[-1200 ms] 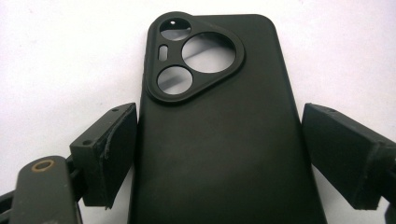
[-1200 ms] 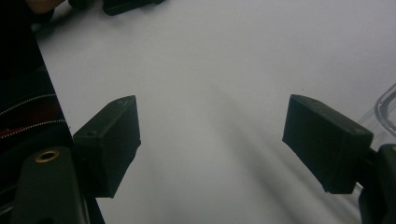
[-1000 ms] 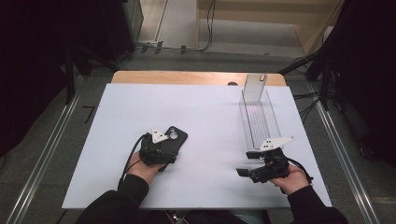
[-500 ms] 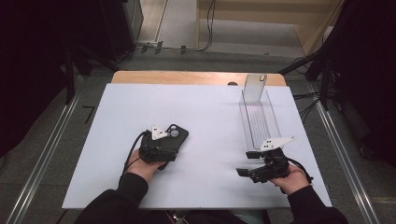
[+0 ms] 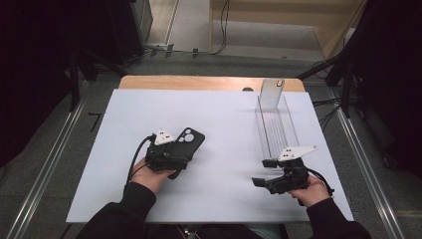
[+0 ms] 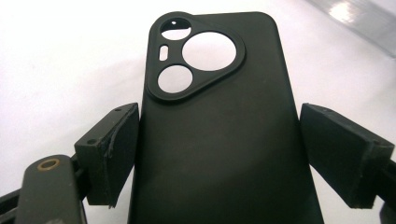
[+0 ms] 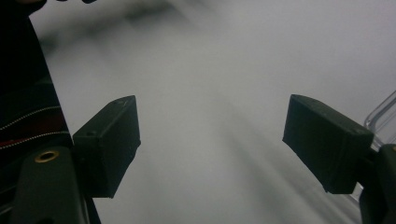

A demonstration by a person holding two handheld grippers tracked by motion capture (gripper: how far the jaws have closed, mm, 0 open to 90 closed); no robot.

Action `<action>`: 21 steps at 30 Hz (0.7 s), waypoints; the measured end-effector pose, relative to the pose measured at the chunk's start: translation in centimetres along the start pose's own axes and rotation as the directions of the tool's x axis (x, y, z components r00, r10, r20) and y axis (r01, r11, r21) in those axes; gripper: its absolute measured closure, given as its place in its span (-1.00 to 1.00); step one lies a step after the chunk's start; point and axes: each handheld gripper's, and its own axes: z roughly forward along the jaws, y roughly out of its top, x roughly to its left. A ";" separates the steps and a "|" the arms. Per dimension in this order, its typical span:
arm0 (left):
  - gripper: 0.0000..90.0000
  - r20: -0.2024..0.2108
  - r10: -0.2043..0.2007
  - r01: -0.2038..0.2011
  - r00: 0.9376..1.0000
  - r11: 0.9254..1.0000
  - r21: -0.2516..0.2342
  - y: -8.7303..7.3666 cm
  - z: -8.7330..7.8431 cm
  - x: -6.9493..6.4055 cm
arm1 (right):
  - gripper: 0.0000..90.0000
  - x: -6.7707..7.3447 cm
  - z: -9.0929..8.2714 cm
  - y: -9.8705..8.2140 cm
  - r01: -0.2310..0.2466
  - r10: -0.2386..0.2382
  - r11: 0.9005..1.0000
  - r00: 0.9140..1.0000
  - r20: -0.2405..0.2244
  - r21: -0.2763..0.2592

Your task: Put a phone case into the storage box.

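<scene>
A matte black phone case [image 6: 219,135] with a rounded-triangular camera cutout is framed, ungripped, between the wide-spread jaws of the left gripper [image 6: 217,154] on the white tabletop [image 5: 224,124], while the right gripper [image 7: 210,144] is held wide apart beside a clear rectangular plastic tray [image 5: 275,124].

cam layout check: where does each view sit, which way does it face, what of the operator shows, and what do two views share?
High view: above the person's side, facing forward and down on the white table; forearms, both hands, left gripper, right gripper.
Left gripper view: on the left gripper, looking along its open jaws straddling the black phone case.
Right gripper view: on the right gripper, jaws open over bare table.
Shared: phone case also in high view.
</scene>
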 end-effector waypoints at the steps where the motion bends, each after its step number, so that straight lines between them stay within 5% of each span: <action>1: -0.66 0.003 0.003 -0.003 1.000 1.000 -0.005 0.1 -0.1 -0.2 | -0.62 0.1 0.0 0.0 0.007 -0.007 1.000 1.000 0.009 -0.004; 10: -0.66 0.060 -0.004 0.006 0.998 1.000 -0.031 0.6 -1.2 -1.5 | -0.63 0.1 -0.4 0.4 -0.016 0.016 1.000 1.000 0.021 -0.016; 21: -0.66 0.085 -0.037 0.042 0.996 0.998 -0.057 1.0 -0.6 -2.8 | -0.63 0.2 -0.7 1.1 -0.081 0.081 0.996 0.997 -0.001 -0.025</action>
